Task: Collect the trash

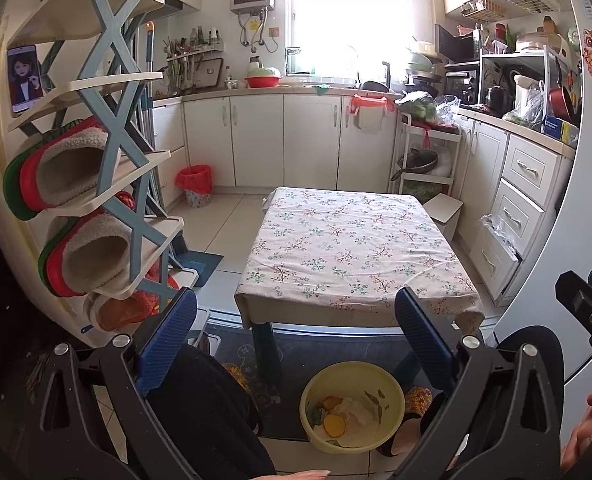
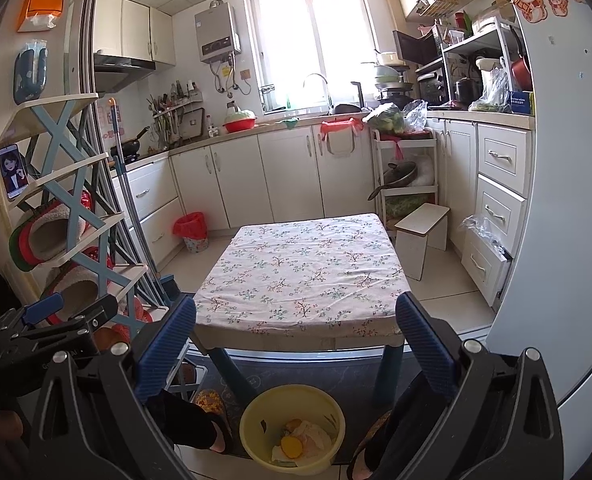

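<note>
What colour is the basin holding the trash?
Pale yellow basin, clearest in the right wrist view.

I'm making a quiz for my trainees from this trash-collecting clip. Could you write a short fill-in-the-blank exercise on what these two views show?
1. The yellow basin on the floor holds the ____.
2. Both the left gripper and the right gripper are ____.
3. The small bin by the cabinets is lined with a ____ bag.
4. The table is covered by a ____ cloth.

Missing words: trash; open; red; floral
</note>
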The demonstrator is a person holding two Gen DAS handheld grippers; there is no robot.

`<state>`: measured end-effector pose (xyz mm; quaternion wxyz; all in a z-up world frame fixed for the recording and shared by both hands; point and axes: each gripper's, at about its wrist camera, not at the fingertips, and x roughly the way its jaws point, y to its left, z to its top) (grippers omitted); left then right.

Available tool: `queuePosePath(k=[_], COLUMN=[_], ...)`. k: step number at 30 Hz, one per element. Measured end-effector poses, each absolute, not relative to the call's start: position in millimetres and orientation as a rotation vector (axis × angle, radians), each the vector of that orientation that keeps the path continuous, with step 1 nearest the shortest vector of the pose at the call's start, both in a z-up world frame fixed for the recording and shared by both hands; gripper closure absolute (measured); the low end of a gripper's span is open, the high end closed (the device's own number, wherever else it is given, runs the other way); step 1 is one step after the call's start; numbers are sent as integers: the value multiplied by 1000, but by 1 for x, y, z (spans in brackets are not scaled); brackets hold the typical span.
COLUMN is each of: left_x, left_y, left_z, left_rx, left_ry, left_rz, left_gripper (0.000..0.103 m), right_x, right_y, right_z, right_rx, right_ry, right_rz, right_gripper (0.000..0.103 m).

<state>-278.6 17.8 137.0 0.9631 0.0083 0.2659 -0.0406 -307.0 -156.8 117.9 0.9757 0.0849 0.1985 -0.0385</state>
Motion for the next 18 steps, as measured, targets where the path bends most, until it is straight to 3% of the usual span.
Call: queuePosePath(k=[18], left_x=[-281], left_y=[19], left_z=[137], left_rx=[20], left_ry=[535], left_rz=[-75], left_gripper=[8], right_x=[-308], right_y=[-156], right_z=[118], right_rx=[173], right_ry=[400], right_rz=[-79], right_gripper=[7])
